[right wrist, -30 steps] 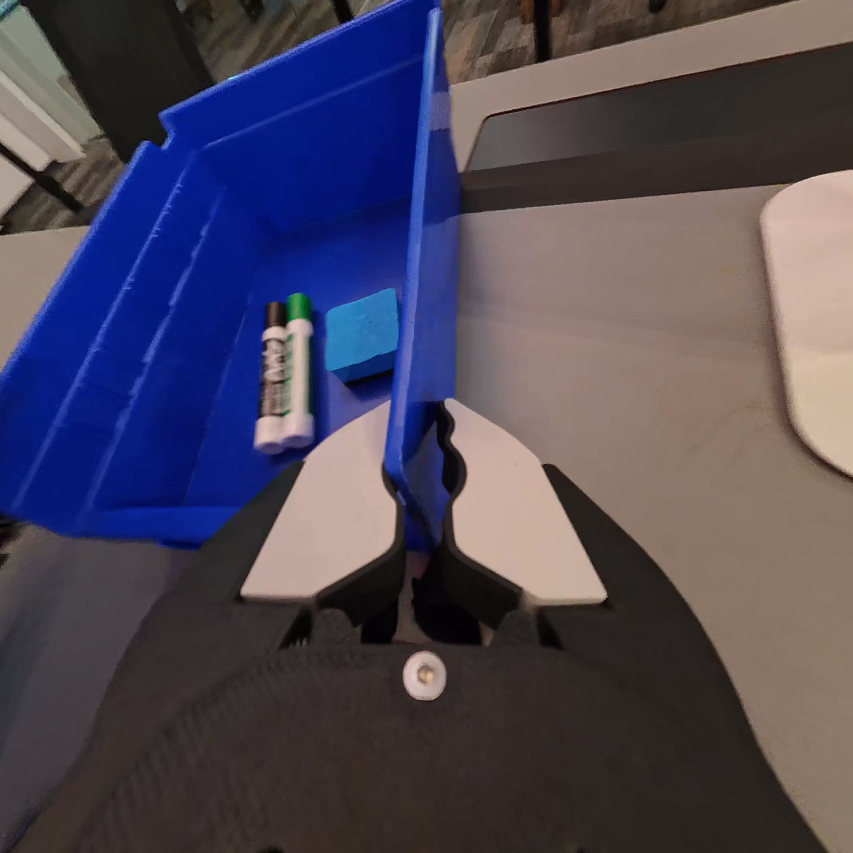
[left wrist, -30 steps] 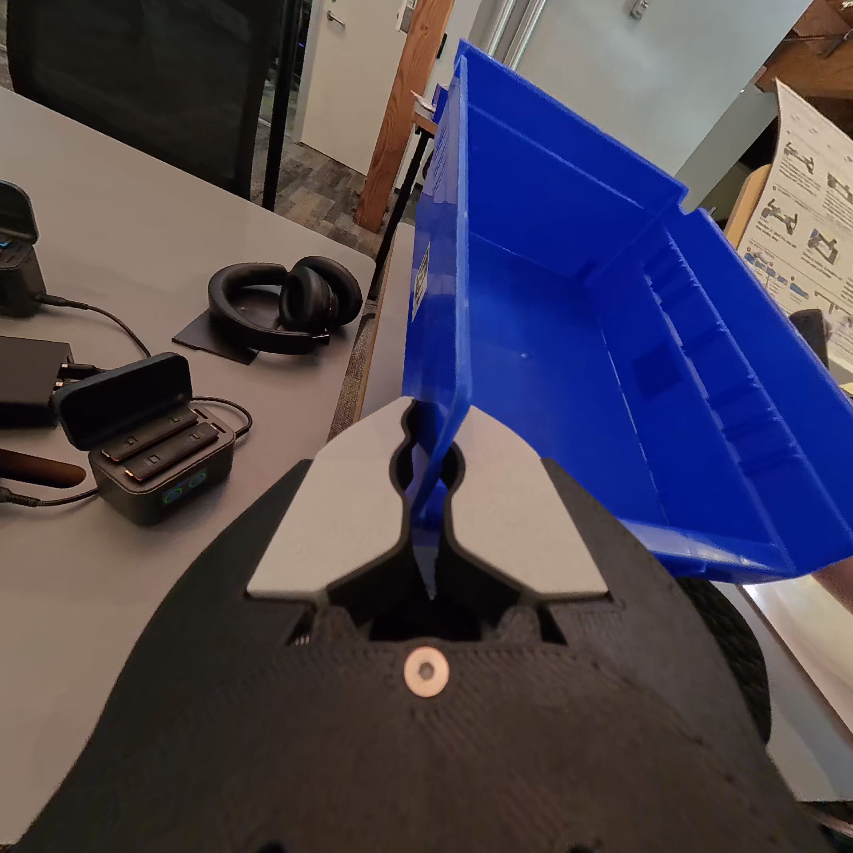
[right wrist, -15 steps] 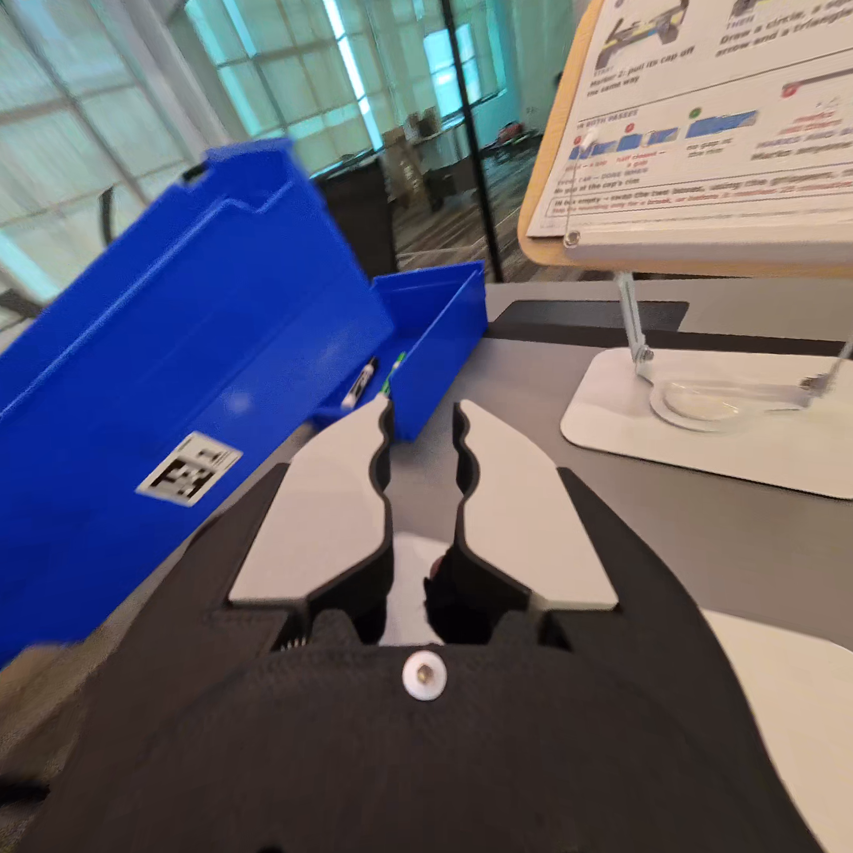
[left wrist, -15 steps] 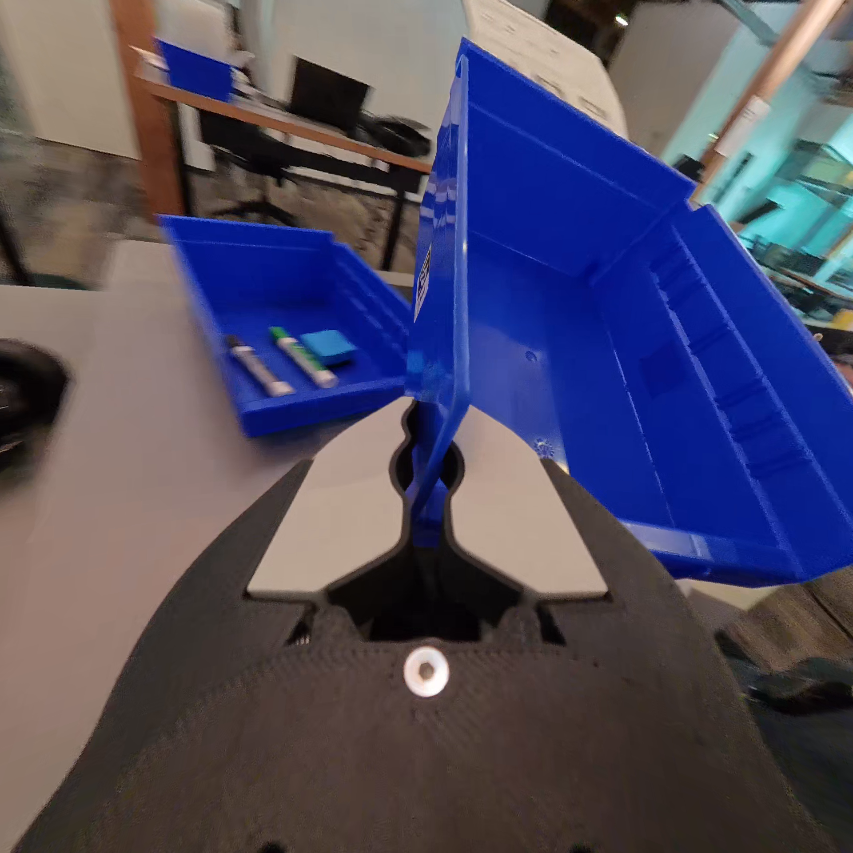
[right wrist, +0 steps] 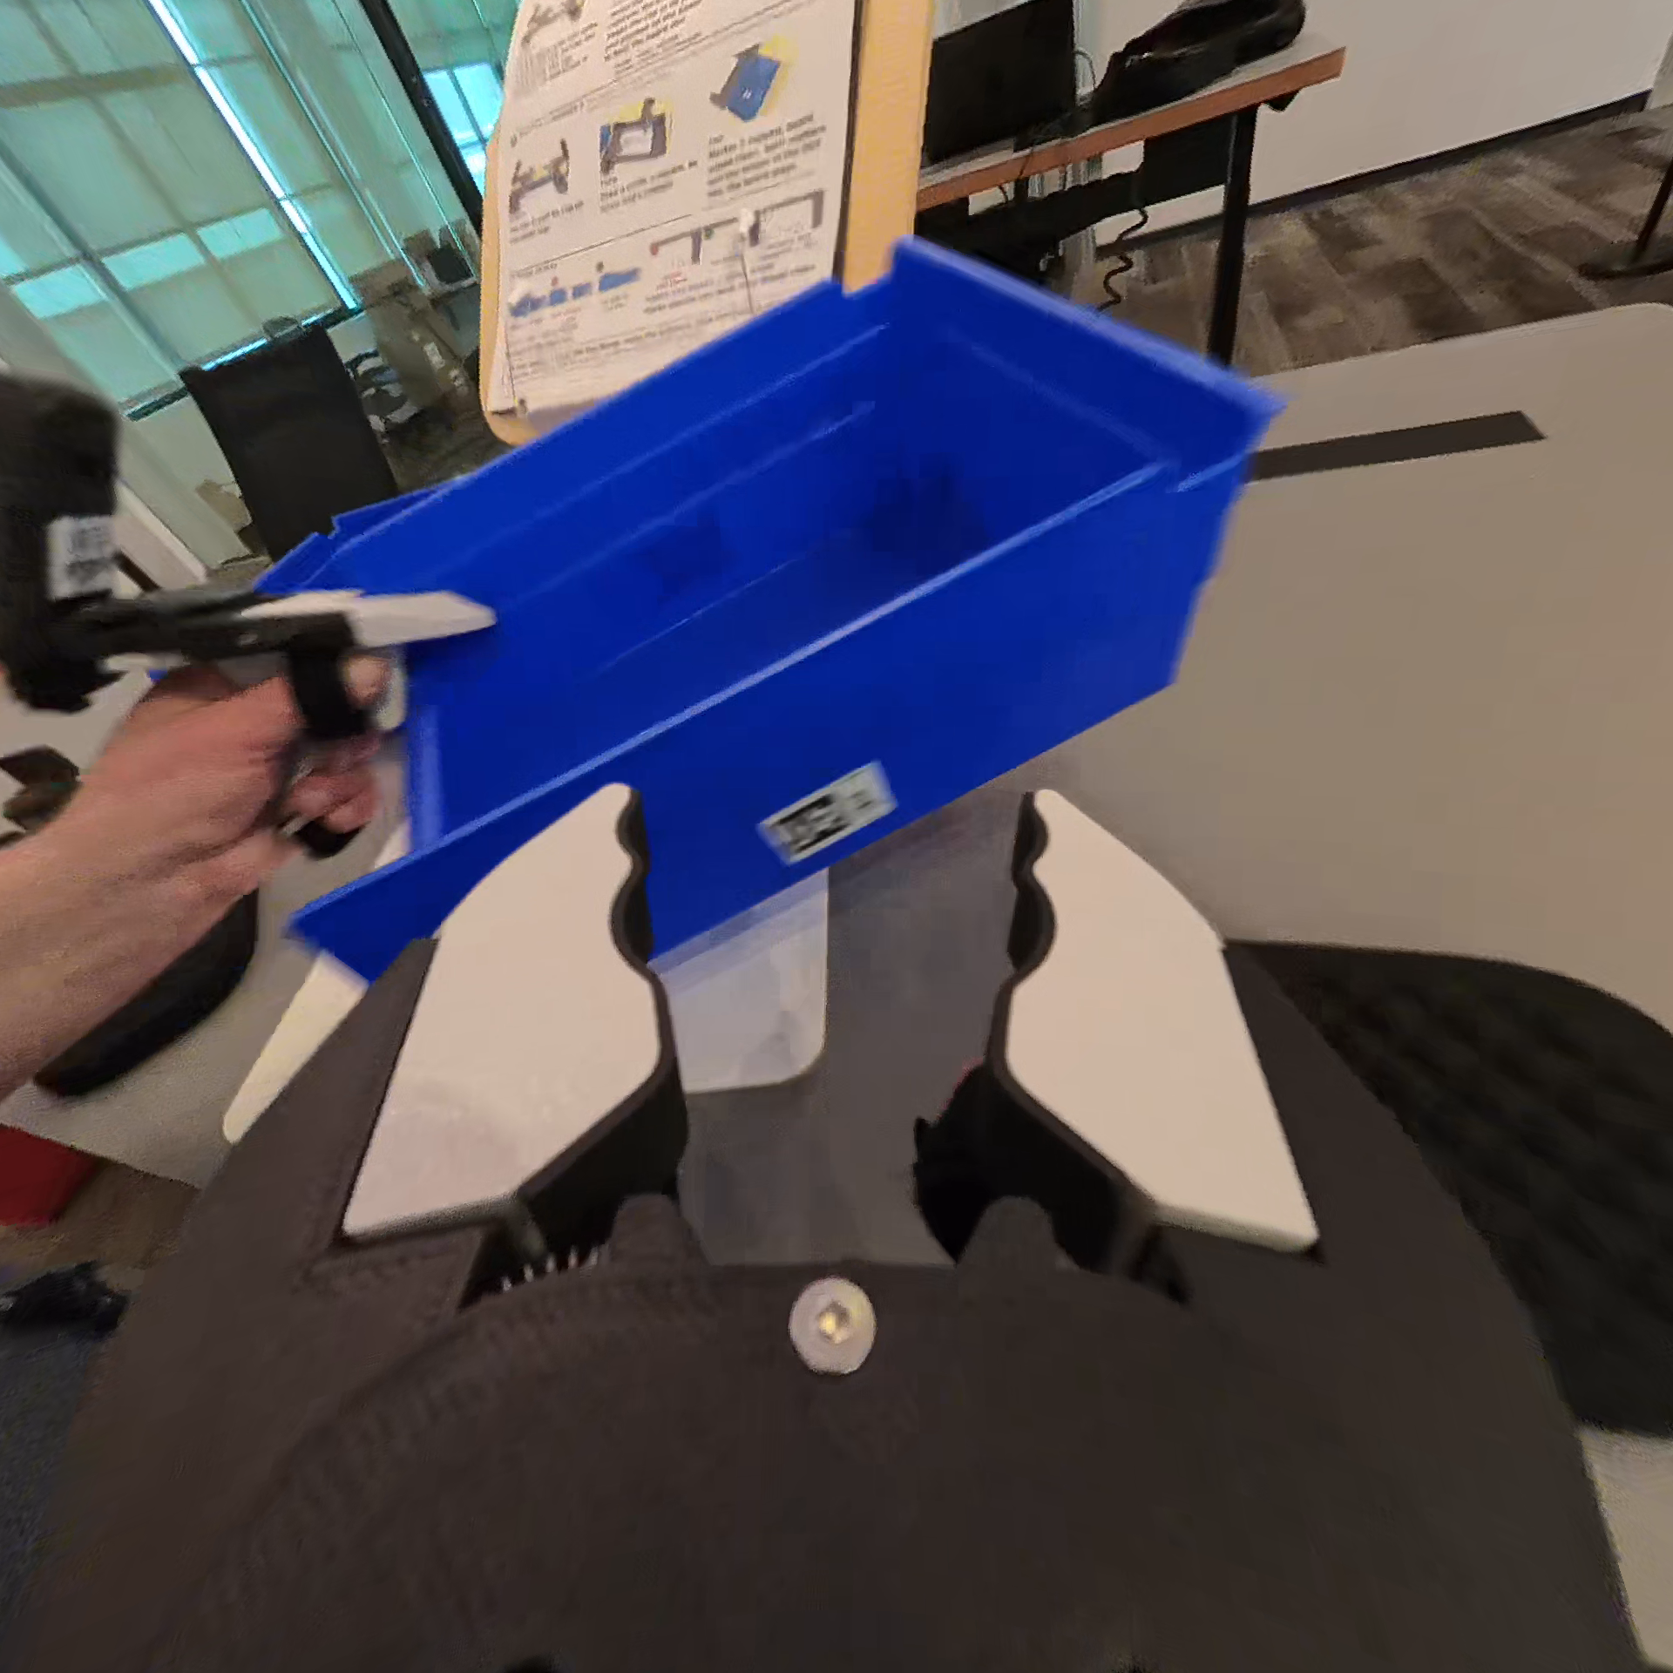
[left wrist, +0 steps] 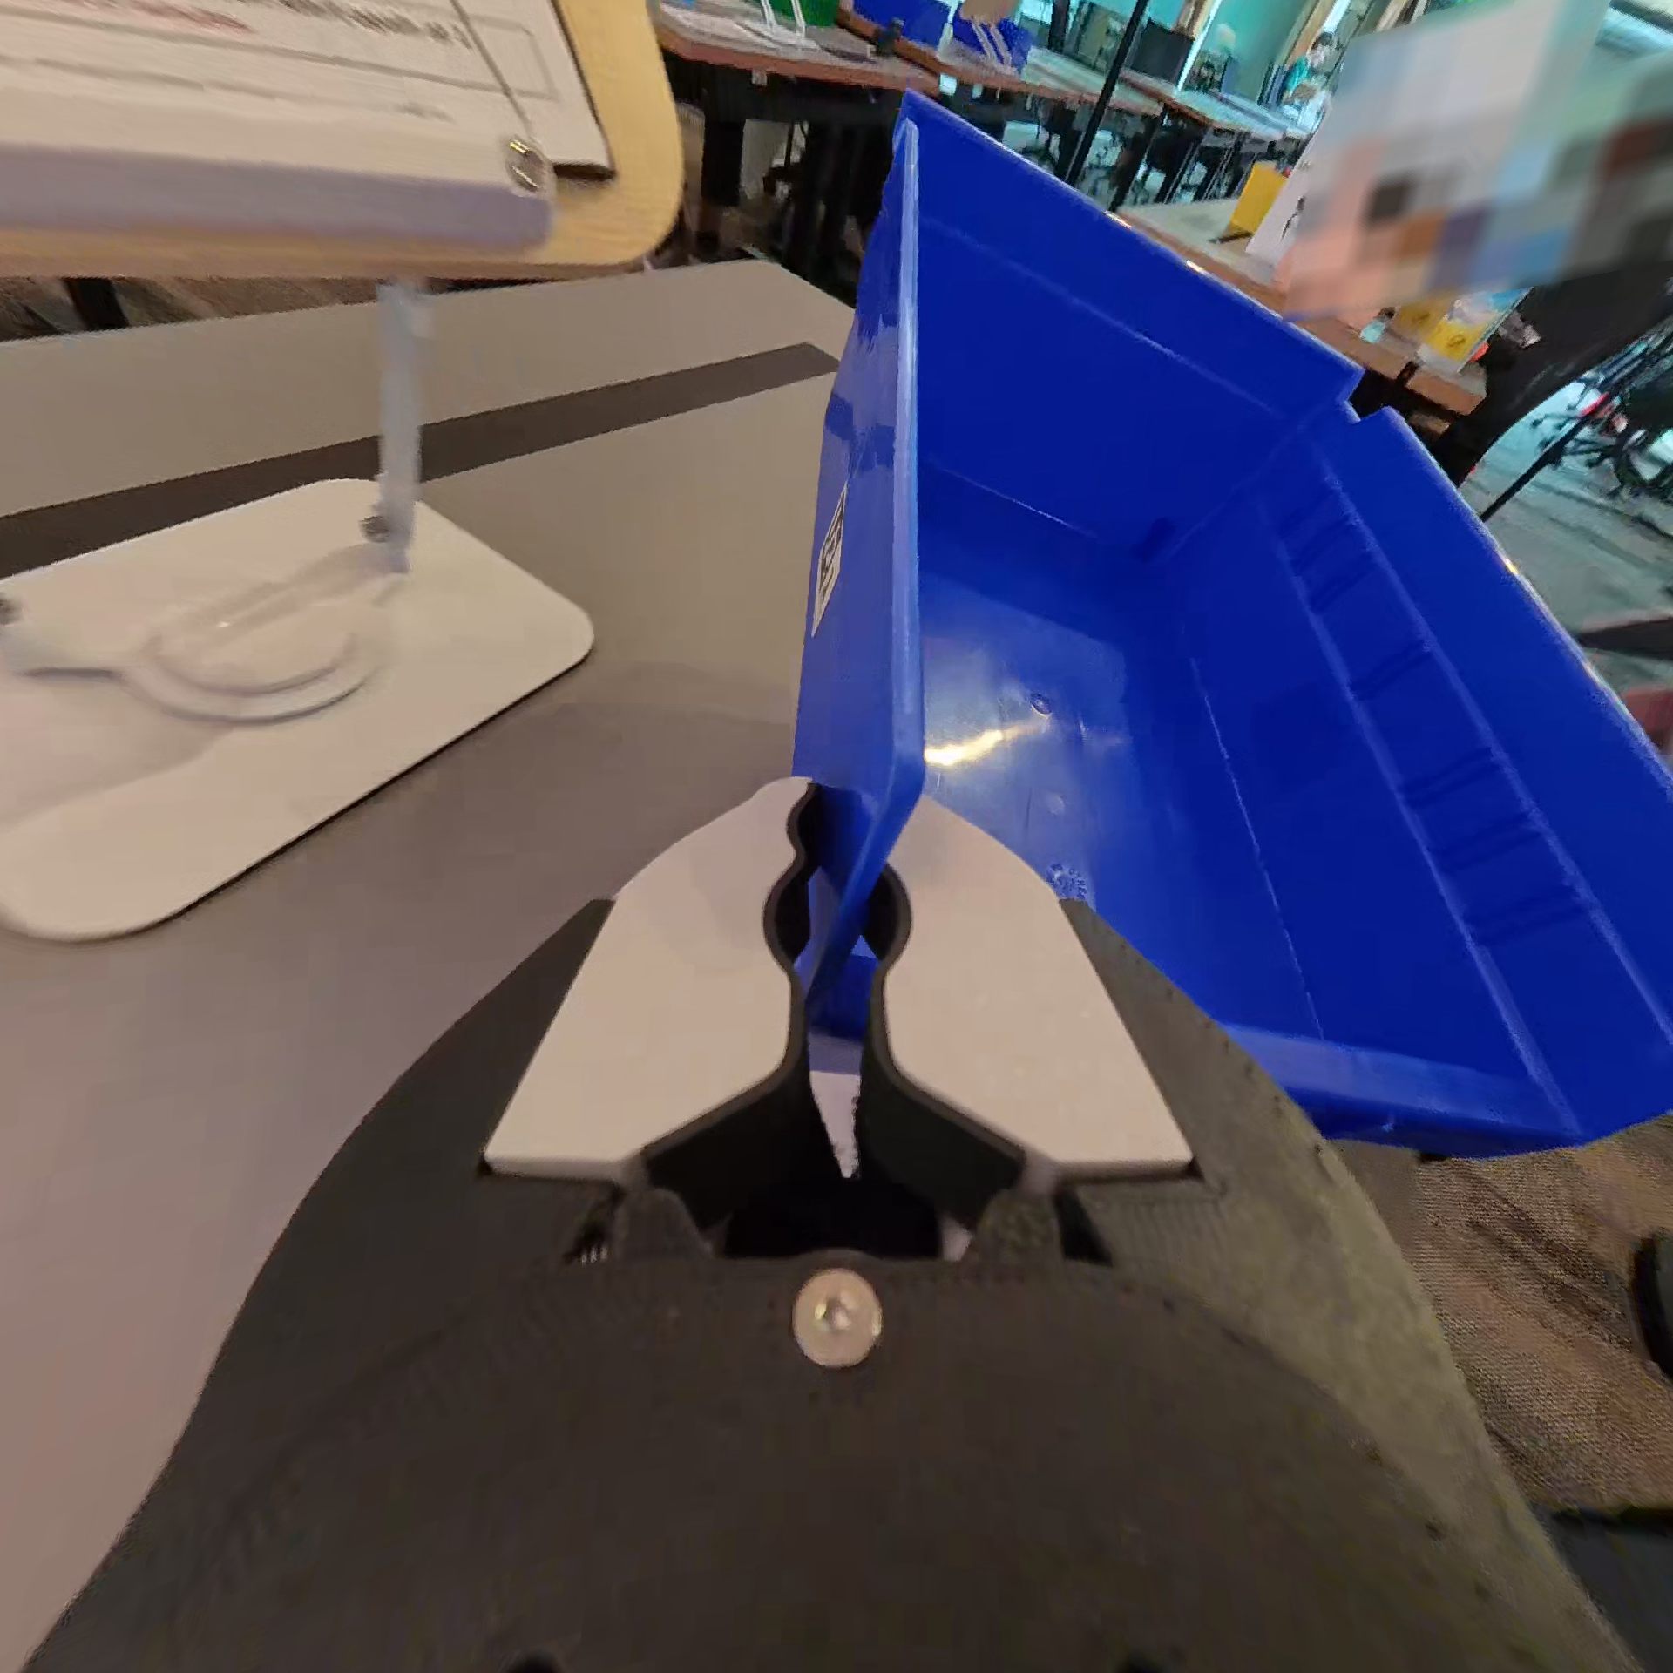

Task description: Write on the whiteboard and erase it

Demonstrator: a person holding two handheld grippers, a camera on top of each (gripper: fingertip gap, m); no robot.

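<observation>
My left gripper (left wrist: pixel 846 806) is shut on the side wall of an empty blue bin (left wrist: pixel 1177 724) and holds it tilted in the air above the grey table (left wrist: pixel 226 1086). The right wrist view shows the same bin (right wrist: pixel 815 588) with the left gripper (right wrist: pixel 398 616) clamped on its wall, held by a hand (right wrist: pixel 181 797). My right gripper (right wrist: pixel 828 801) is wide open with nothing between its fingers, just in front of the bin's labelled side. No markers or eraser are in view.
A tilted board with a printed sheet (left wrist: pixel 272 136) stands on a white base plate (left wrist: pixel 272 706) on the table; it also shows behind the bin (right wrist: pixel 679 181). A black strip (right wrist: pixel 1394 444) crosses the table. A black rounded object (right wrist: pixel 1494 1132) lies at right. The left gripper's tips are roughly 25 centimetres from the right gripper's.
My right gripper let go of the wall of another bin holding markers and an eraser, opened wide and swung away. My left gripper carried the empty bin across, towards the board's stand.
</observation>
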